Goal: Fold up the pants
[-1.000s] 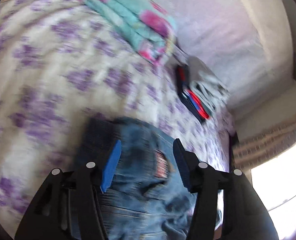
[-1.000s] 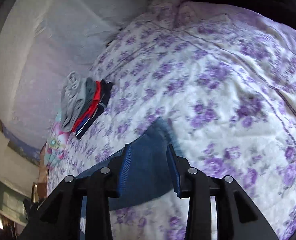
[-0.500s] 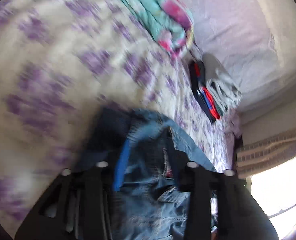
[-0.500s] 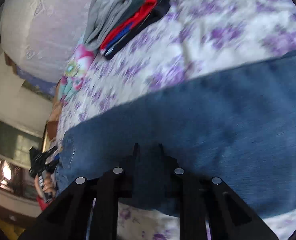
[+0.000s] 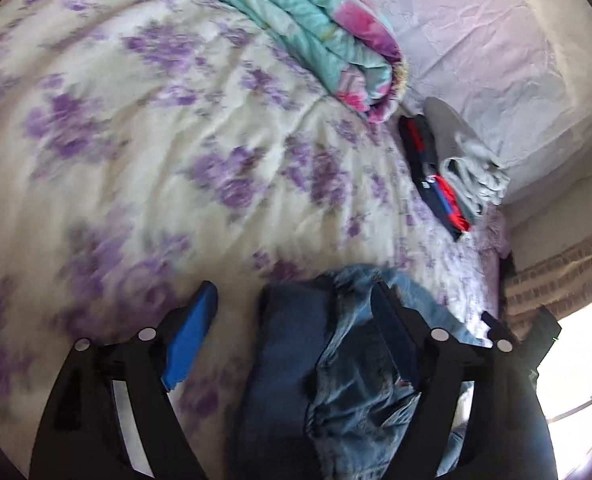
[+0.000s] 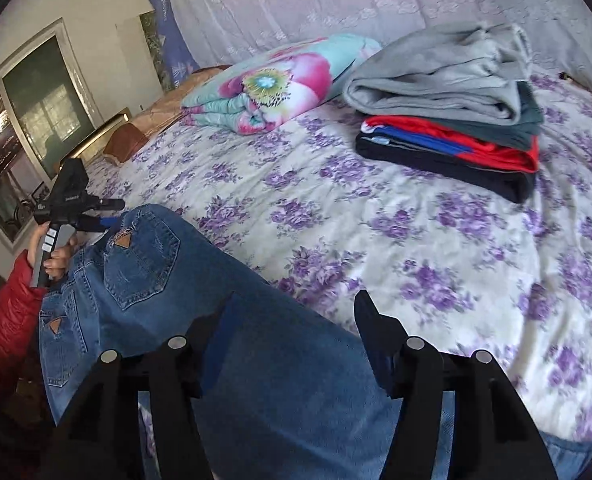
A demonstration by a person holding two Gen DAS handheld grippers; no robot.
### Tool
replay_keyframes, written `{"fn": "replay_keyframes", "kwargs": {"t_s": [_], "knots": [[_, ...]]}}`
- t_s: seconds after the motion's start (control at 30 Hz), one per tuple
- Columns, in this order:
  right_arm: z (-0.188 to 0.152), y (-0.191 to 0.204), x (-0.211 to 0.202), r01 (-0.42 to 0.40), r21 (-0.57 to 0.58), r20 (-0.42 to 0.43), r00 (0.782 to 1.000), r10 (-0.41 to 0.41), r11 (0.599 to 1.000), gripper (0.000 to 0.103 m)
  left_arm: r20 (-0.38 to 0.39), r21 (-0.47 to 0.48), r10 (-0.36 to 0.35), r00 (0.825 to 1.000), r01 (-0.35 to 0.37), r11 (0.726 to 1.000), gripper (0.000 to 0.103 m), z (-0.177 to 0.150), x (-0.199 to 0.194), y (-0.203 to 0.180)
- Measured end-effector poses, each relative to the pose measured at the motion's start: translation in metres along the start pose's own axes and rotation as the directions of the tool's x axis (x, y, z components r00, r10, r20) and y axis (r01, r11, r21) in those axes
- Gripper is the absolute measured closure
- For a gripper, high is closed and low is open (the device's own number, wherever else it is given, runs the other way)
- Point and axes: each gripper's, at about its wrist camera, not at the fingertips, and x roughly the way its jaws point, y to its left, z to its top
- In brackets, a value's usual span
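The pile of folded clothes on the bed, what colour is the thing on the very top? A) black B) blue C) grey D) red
C: in the right wrist view the pile of folded clothes is topped by a grey garment, with dark green, red, blue and black layers under it.

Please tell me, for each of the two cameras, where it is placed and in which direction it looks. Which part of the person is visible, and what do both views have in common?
Left wrist: sits on the left gripper, looks down over the jeans waist end and the bedspread; no body part shows.
Right wrist: sits on the right gripper, looks across the jeans toward the headboard side; a hand and red sleeve show, holding the left gripper.
Shared: jeans, folded clothes stack, floral blanket, bedspread.
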Motion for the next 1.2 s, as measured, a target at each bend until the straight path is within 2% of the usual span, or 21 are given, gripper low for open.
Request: {"fn": "replay_keyframes", "kwargs": {"t_s": [0.03,0.07,0.1,0.17,0.3,0.4,0.57,0.67,0.7,0.73,0.77,0.8,0.83,0.9,1.03,1.07,1.1,1.13,1.17,1.2], "knots": [[0.002,-0.002,0.007,-0.002,-0.003,-0.009,1.000,0.002,1.000,0.042,-0.011,0.007,-0.037,0.999,0.037,0.999,0.027,0.002,0.004,0.000],[0.005,-0.005,0.012,-0.008,-0.002,-0.020,1.000,0.008,1.000,0.042,-0.019,0.015,-0.065,0.998,0.065,0.998,0.034,0.003,0.009,-0.002],[0.004,-0.006,0.014,-0.012,0.000,-0.028,1.000,0.012,1.000,0.042,-0.029,0.027,-0.083,0.996,0.084,0.996,0.046,0.002,0.011,-0.004],[0.009,-0.009,0.027,-0.029,-0.001,-0.047,0.998,0.028,1.000,0.042,-0.036,0.056,-0.071,0.997,0.073,0.996,0.052,0.000,0.016,-0.005],[0.016,-0.016,0.045,-0.062,-0.042,-0.111,0.992,0.057,0.997,0.044,-0.031,0.042,-0.143,0.989,0.144,0.989,0.055,-0.001,0.014,0.002],[0.018,-0.014,0.057,-0.080,-0.093,-0.152,0.986,0.065,0.992,0.046,-0.028,0.057,-0.131,0.991,0.133,0.989,0.055,-0.001,0.014,-0.002],[0.011,0.001,0.061,-0.156,-0.175,-0.197,0.973,0.120,0.972,0.048,-0.011,0.063,-0.138,0.990,0.138,0.988,0.055,-0.001,0.010,-0.002],[0.010,0.013,0.053,-0.183,-0.236,-0.180,0.973,0.143,0.954,0.049,0.000,0.060,-0.135,0.991,0.134,0.989,0.057,-0.001,0.008,-0.003],[0.010,0.016,0.054,-0.163,-0.260,-0.179,0.977,0.118,0.952,0.049,0.005,0.063,-0.132,0.991,0.132,0.989,0.058,-0.001,0.007,-0.003],[0.009,0.019,0.061,-0.135,-0.280,-0.195,0.977,0.082,0.951,0.049,0.010,0.062,-0.130,0.992,0.129,0.990,0.061,-0.001,0.006,-0.003],[0.006,0.020,0.070,-0.128,-0.281,-0.226,0.972,0.064,0.951,0.049,0.022,0.056,-0.125,0.992,0.124,0.991,0.073,0.000,0.003,-0.003],[0.001,0.021,0.081,-0.115,-0.287,-0.260,0.965,0.039,0.951,0.050,0.033,0.040,-0.130,0.991,0.129,0.991,0.089,0.001,-0.001,-0.001],[-0.001,0.023,0.084,-0.111,-0.296,-0.258,0.966,0.032,0.949,0.052,0.041,0.023,-0.142,0.989,0.141,0.990,0.089,0.003,-0.004,0.002],[-0.003,0.028,0.079,-0.119,-0.298,-0.221,0.974,0.053,0.947,0.087,0.042,-0.001,-0.167,0.985,0.167,0.986,0.092,0.005,-0.010,0.007],[-0.009,0.048,0.058,-0.048,-0.353,-0.149,0.989,-0.006,0.934,0.096,0.000,0.010,-0.110,0.994,0.110,0.994,0.091,0.002,-0.009,0.006],[-0.010,0.052,0.053,-0.045,-0.355,-0.144,0.989,-0.008,0.934,0.096,0.007,-0.036,-0.125,0.992,0.125,0.991,0.080,0.002,-0.011,0.012],[-0.010,0.055,0.050,-0.048,-0.356,-0.146,0.989,-0.005,0.933,0.096,0.013,-0.066,-0.150,0.989,0.151,0.986,0.053,0.002,-0.013,0.015],[-0.011,0.058,0.045,-0.044,-0.365,-0.138,0.990,-0.008,0.930,0.096,0.033,-0.095,-0.172,0.985,0.175,0.980,0.040,0.002,-0.017,0.020],[-0.010,0.059,0.043,-0.043,-0.370,-0.135,0.991,-0.008,0.928,0.096,0.048,-0.100,-0.150,0.987,0.155,0.983,0.030,0.002,-0.019,0.021],[-0.009,0.060,0.041,-0.043,-0.371,-0.134,0.991,-0.008,0.928,0.096,0.049,-0.093,-0.129,0.990,0.133,0.987,0.030,0.002,-0.020,0.020]]}}
